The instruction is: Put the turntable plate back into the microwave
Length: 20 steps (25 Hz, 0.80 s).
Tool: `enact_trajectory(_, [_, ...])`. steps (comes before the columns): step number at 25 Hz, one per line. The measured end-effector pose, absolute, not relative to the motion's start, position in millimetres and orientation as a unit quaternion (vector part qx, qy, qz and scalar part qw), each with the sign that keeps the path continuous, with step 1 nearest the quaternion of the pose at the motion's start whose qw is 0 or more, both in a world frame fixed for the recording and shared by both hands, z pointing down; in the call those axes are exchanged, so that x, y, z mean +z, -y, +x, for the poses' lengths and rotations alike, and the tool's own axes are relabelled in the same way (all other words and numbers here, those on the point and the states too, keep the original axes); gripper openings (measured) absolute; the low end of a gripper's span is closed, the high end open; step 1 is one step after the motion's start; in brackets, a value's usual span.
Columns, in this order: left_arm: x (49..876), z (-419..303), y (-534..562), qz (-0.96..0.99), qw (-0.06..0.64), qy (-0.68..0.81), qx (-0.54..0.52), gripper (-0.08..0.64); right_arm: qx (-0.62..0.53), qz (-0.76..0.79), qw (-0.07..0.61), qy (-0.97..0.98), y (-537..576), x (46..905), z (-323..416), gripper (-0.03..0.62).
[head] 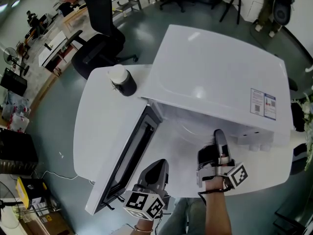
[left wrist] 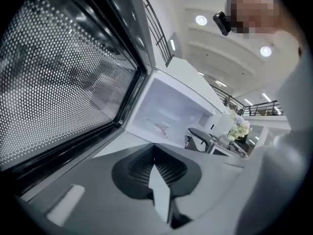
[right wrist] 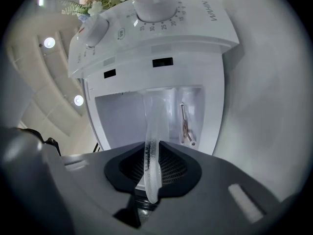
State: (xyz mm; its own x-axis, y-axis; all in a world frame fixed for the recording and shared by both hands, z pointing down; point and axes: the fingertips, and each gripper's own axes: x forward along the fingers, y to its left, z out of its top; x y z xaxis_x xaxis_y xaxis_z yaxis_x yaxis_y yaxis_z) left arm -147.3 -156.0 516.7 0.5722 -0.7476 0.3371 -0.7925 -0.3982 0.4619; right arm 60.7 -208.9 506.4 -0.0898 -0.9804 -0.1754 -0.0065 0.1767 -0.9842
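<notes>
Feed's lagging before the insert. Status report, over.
Left gripper shut, empty, by the open white microwave door. Right gripper shut on the clear glass turntable plate, edge-on at the cavity mouth. Nothing seen blocking.

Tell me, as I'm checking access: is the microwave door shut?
No, the microwave door stands swung wide open in the head view.

Microwave (head: 215,67) cavity: largely screened from the head view by the oven's own top. Turntable plate (right wrist: 152,131): seen edge-on only in the right gripper view, and its far rim is lost against the pale cavity wall. Print on the label (head: 263,103): too small to be read. Door (left wrist: 63,72): cut off by the left edge in the left gripper view. Forearm (head: 218,214): cropped at the bottom edge.
</notes>
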Motion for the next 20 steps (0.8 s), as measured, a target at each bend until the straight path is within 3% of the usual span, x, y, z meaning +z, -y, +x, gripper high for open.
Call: enact_trajectory(20, [522,-135,173,0.832,0.316,0.455,0.033,0.000,-0.463,-0.463,0.527,-0.542,243,510,82,0.058])
